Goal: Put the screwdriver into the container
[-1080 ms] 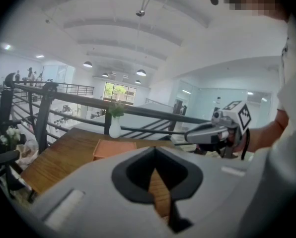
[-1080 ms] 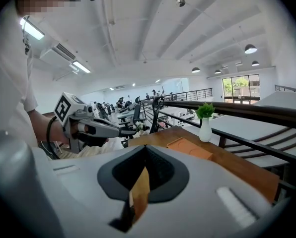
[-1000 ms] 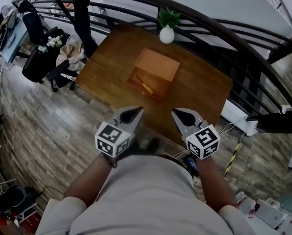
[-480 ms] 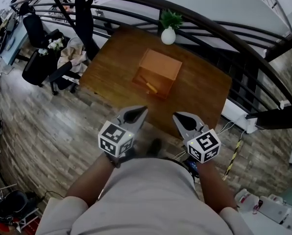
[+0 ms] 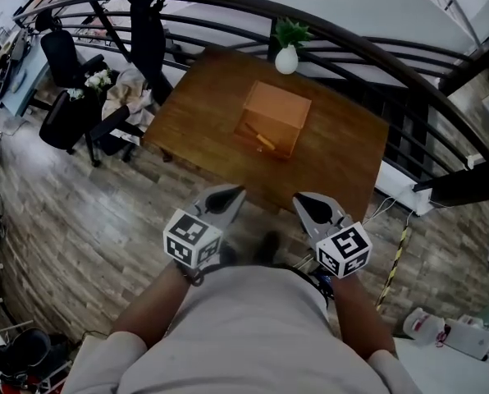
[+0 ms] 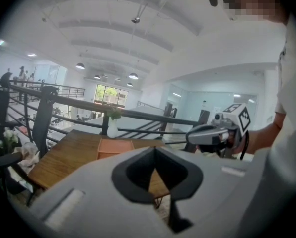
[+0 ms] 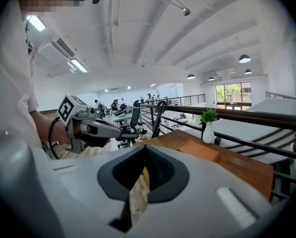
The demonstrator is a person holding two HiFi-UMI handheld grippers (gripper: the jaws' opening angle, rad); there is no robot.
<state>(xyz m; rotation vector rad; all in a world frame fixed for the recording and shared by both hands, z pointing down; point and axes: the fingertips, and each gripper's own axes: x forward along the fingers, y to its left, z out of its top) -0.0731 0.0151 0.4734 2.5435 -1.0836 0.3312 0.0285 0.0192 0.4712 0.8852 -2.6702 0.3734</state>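
Observation:
The orange open-topped container (image 5: pixel 279 107) stands mid-table, and the screwdriver (image 5: pixel 265 142) with its yellow handle lies inside it by the near wall. Both grippers hover short of the table's near edge, over the floor, well apart from the container. My left gripper (image 5: pixel 232 192) is shut and holds nothing; my right gripper (image 5: pixel 301 199) is shut and empty too. In the left gripper view the container (image 6: pixel 115 145) shows beyond the closed left gripper (image 6: pixel 155 148). In the right gripper view the container (image 7: pixel 197 150) lies past the closed right gripper (image 7: pixel 145 148).
The wooden table (image 5: pixel 195 97) stands against a black curved railing (image 5: pixel 367 43). A white vase with a green plant (image 5: pixel 286 56) sits at the table's far edge. Office chairs (image 5: pixel 68 105) crowd the left. A black-and-yellow striped bar (image 5: pixel 395 261) stands at the right.
Both grippers have drawn slightly back from the table and lower in the head view. They stay shut and empty. The screwdriver has not moved in the container.

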